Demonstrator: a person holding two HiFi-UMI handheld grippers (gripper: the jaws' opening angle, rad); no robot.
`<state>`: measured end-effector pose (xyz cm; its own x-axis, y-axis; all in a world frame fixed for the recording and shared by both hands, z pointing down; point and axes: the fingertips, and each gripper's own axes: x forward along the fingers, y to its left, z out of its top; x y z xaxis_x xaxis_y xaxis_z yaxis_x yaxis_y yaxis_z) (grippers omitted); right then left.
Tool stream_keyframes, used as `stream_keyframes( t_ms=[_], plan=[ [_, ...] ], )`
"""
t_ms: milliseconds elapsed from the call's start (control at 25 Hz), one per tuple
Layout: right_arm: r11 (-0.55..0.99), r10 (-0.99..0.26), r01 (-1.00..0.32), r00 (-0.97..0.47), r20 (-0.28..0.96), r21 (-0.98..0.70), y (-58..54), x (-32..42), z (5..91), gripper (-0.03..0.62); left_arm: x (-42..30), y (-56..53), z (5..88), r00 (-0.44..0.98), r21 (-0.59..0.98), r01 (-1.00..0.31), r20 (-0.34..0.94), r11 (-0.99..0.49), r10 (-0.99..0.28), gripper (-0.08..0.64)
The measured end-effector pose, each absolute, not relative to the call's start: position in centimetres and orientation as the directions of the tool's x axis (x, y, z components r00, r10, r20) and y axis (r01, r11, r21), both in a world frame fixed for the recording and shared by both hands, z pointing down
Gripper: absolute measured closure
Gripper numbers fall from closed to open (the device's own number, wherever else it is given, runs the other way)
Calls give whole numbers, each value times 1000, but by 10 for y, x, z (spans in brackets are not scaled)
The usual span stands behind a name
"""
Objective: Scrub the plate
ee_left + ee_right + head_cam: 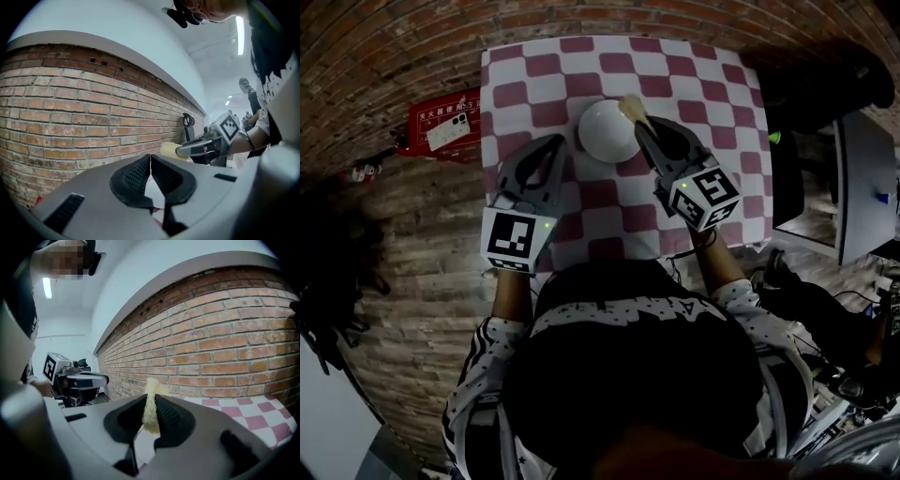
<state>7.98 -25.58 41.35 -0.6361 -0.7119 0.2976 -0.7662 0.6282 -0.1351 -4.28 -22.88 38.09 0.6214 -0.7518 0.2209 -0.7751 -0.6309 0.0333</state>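
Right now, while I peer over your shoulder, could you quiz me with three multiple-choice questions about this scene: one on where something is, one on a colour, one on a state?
1. Where is the sponge? A) at the far right rim of the plate; B) on the floor; C) inside a cup.
2. The checks on the tablecloth are: A) blue and yellow; B) dark pink and white; C) green and black.
3. The jaws of the right gripper are: A) wide open and empty; B) shut on the sponge; C) shut on a fork.

Answers: 1 A, the head view shows the sponge at that rim. 2 B, the squares alternate in those colours. 3 B, the right gripper view shows the sponge pinched between the pads.
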Motion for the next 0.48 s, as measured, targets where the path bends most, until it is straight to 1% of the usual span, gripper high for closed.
stream_keyframes(
  t_ms=[280,480],
  plan=[
    [690,-631,-711,-682,370,-133,-269,70,447,538,-39,-234,388,582,71,-809,227,-583,-781,546],
    [723,-583,-678,-702,410,-134,-275,60,464,538,-37,-236,393,562,69,-823,246,-564,-790,546]
  ],
)
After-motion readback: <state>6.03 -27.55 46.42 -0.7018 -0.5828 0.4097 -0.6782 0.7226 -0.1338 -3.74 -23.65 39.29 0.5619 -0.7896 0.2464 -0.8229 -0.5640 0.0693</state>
